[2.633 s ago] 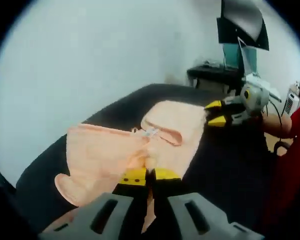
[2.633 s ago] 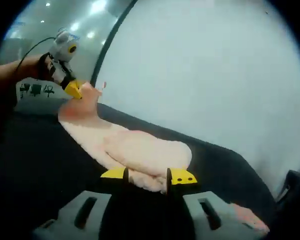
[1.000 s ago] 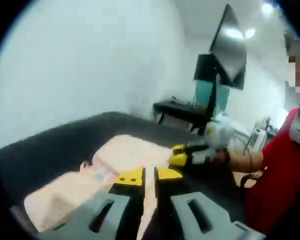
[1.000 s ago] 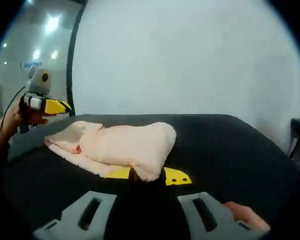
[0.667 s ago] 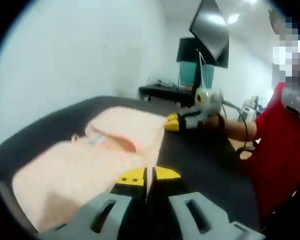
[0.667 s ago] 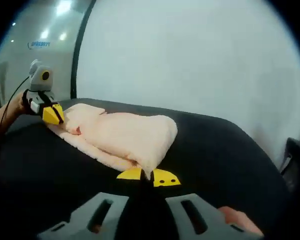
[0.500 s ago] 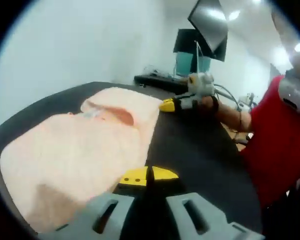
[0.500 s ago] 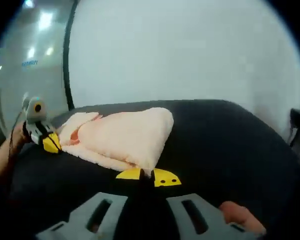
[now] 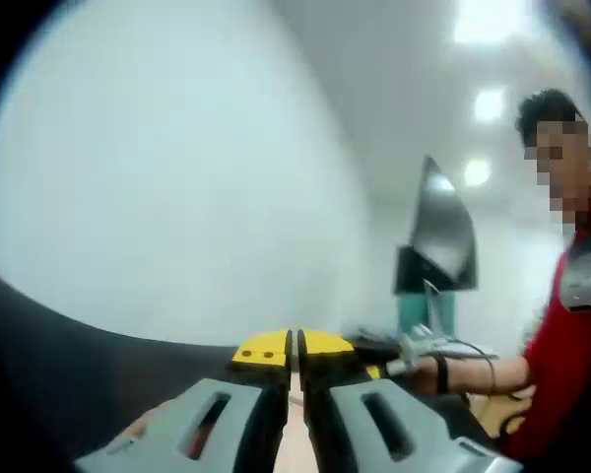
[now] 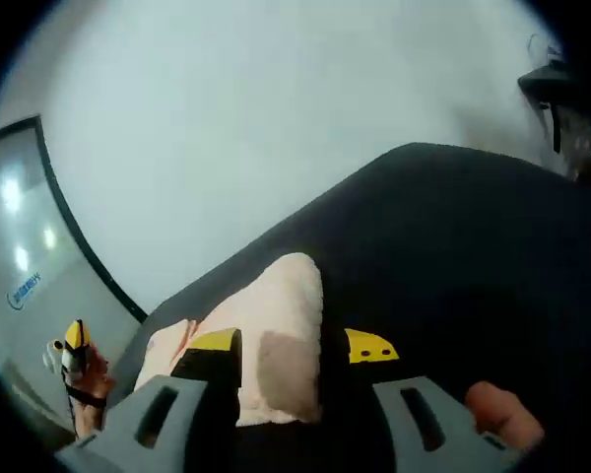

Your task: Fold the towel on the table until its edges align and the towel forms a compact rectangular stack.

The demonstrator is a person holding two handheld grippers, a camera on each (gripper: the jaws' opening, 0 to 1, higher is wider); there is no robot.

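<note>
Half a second ago the left tool point(image 9: 295, 345) pointed down along the peach towel point(image 10: 276, 335) on the dark bench point(image 10: 453, 246); now its view tilts up toward the pale wall and ceiling lights, its jaws pressed together with nothing seen between them. The right tool point(image 10: 291, 347) has gone from jaws nearly together at the towel's near corner to jaws spread, the folded bundle lying between them; whether the pads touch the cloth I cannot tell. This reads as the left side letting go and lifting off while the right lines up for another fold or a squaring nudge.

The towel lies as a long folded roll on the bench, running away toward the far left in the right gripper view. There the left tool is held low at the far left, well apart from the towel. A fingertip point(image 10: 497, 414) shows behind the right tool.
</note>
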